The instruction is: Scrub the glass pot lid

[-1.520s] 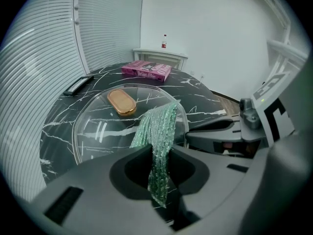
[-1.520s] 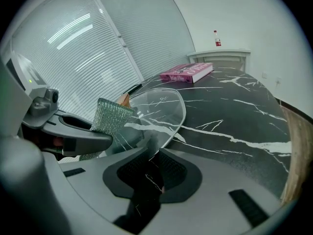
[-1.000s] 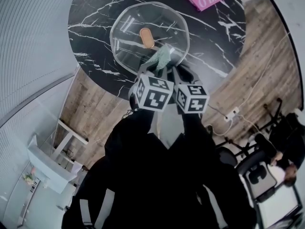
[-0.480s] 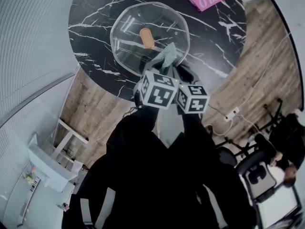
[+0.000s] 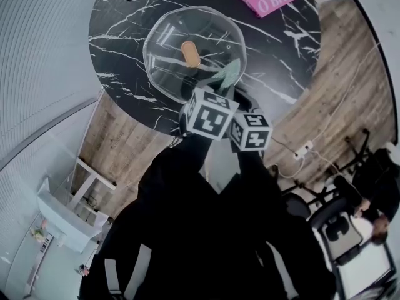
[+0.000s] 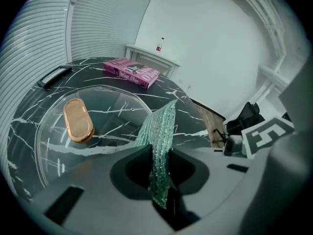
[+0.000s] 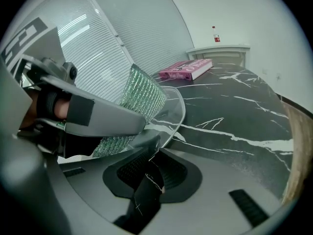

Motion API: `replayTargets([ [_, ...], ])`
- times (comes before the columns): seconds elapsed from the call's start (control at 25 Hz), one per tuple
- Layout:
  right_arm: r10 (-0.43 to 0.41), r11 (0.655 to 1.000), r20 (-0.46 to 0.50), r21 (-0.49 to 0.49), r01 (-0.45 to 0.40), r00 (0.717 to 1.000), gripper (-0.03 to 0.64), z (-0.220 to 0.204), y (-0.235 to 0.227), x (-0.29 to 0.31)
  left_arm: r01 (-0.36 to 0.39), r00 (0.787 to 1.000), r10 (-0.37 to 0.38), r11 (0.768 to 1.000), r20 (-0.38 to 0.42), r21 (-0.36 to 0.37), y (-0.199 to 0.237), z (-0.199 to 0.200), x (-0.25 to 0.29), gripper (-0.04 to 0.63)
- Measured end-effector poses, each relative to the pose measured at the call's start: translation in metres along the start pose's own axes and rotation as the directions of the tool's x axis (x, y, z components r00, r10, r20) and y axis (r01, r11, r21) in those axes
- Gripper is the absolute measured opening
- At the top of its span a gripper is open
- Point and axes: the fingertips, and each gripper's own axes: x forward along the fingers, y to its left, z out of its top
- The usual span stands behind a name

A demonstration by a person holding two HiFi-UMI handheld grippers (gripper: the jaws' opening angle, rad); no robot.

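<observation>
The glass pot lid lay flat on the round black marble table. Its small copper handle sat in the middle of the lid. Our left gripper was pinching a green sparkly scrub cloth tight between its jaws. The cloth's free end leaned over the near side of the lid, to the right of the handle. Our right gripper was just beside the left one, and its jaws were squeezed on the lid's near edge. A pink book lay on the table past the lid's far side.
</observation>
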Motion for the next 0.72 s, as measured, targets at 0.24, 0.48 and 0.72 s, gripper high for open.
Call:
replayTargets([
  [0.24, 0.001, 1.000, -0.006, 0.001, -0.001, 1.000, 0.060, 0.001, -0.001, 0.000, 0.054, 0.999, -0.054, 0.999, 0.009, -0.008, -0.008, 0.011, -0.003, 0.064],
  [0.48, 0.003, 1.000, -0.009, 0.000, -0.003, 1.000, 0.061, -0.002, -0.004, 0.001, 0.135, 0.991, -0.134, 0.988, 0.019, -0.069, -0.006, 0.024, -0.008, 0.064],
  [0.72, 0.013, 1.000, -0.020, 0.011, -0.013, 1.000, 0.061, -0.003, -0.005, 0.002, 0.136, 0.990, -0.137, 0.989, -0.023, -0.056, 0.002, 0.030, -0.015, 0.064],
])
